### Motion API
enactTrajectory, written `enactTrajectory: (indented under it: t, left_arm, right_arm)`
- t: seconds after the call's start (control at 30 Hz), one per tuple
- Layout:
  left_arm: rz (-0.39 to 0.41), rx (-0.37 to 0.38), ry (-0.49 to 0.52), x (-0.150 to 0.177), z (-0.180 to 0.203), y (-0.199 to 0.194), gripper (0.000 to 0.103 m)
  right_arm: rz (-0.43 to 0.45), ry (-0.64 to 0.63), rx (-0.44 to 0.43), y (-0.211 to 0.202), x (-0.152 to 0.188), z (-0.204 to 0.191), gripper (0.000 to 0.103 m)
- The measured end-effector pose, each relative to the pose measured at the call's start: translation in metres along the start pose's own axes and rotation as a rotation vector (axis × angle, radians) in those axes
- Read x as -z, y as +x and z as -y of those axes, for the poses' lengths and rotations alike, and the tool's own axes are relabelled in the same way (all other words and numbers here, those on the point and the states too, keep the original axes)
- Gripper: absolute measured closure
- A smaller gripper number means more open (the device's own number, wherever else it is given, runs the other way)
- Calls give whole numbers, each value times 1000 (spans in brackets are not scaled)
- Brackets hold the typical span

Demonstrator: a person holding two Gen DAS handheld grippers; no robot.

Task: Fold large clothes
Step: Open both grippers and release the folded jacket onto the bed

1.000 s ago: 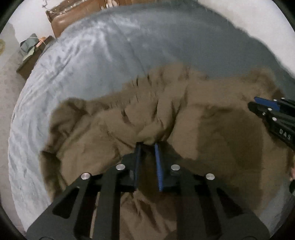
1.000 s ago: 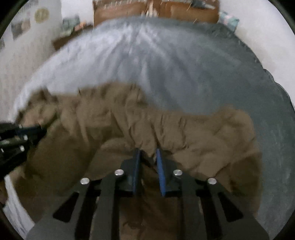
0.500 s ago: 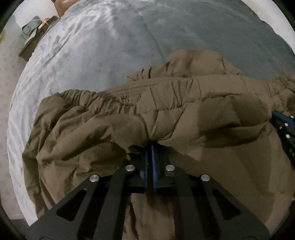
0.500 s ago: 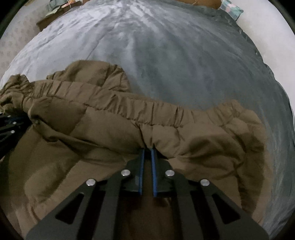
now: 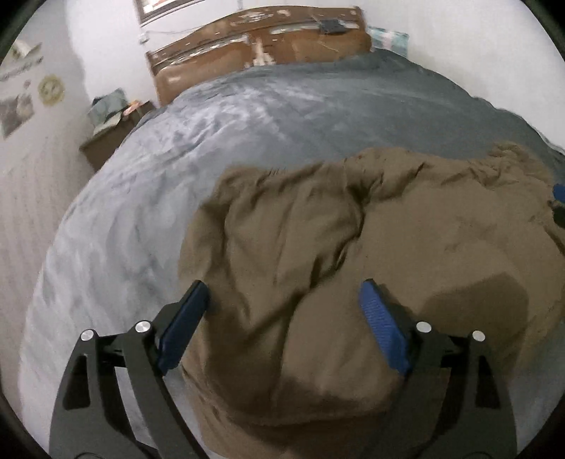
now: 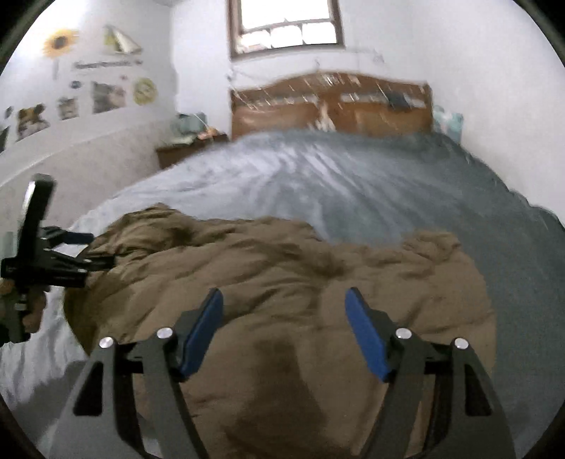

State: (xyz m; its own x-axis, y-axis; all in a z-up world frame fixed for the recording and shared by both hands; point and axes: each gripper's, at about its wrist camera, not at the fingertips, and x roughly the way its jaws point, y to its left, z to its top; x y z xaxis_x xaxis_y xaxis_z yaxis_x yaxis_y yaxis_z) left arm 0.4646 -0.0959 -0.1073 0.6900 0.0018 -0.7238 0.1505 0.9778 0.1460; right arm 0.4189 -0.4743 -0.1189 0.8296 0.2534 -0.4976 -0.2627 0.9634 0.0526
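Observation:
A large brown garment (image 5: 353, 254) lies crumpled and folded over on the grey-blue bed cover (image 5: 247, 116), near the bed's front edge. My left gripper (image 5: 282, 300) hovers over its left part with the jaws opening wide and no cloth pinched between the blue pads. My right gripper (image 6: 284, 307) hangs over the right part of the garment (image 6: 282, 268), its jaws also opening, with nothing gripped. The left gripper (image 6: 81, 250) shows from the side at the left edge of the right wrist view, held by a hand. A blue tip of the right gripper (image 5: 558, 194) peeks in at the right edge.
A wooden headboard (image 6: 332, 102) stands at the far end of the bed under a window (image 6: 286, 24). A low bedside table (image 5: 113, 130) with clutter sits at the far left by a wall with pictures. The bed cover (image 6: 353, 176) stretches beyond the garment.
Both grippers, shut on the garment's edge earlier, carried it forward over itself, then let go and opened wide. Both cameras have pulled back and tilted up, so the headboard and wall show.

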Motion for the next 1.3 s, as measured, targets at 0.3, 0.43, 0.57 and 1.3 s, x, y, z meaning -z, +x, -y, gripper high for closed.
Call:
enactTrajectory:
  t: [0.3, 0.43, 0.57, 1.3]
  left_arm:
    - [-70, 2, -111, 35, -36, 30, 3]
    - [-78, 17, -133, 43, -47, 34, 3]
    - [-86, -8, -175, 48, -47, 18, 4]
    - [-128, 91, -177, 92, -35, 27, 3]
  right_arm:
    - [-78, -45, 214, 10, 30, 47, 30]
    - [-123, 66, 225, 1, 36, 101, 30]
    - [-105, 114, 248, -18, 28, 110, 29]
    - [-247, 214, 177, -10, 91, 99, 30]
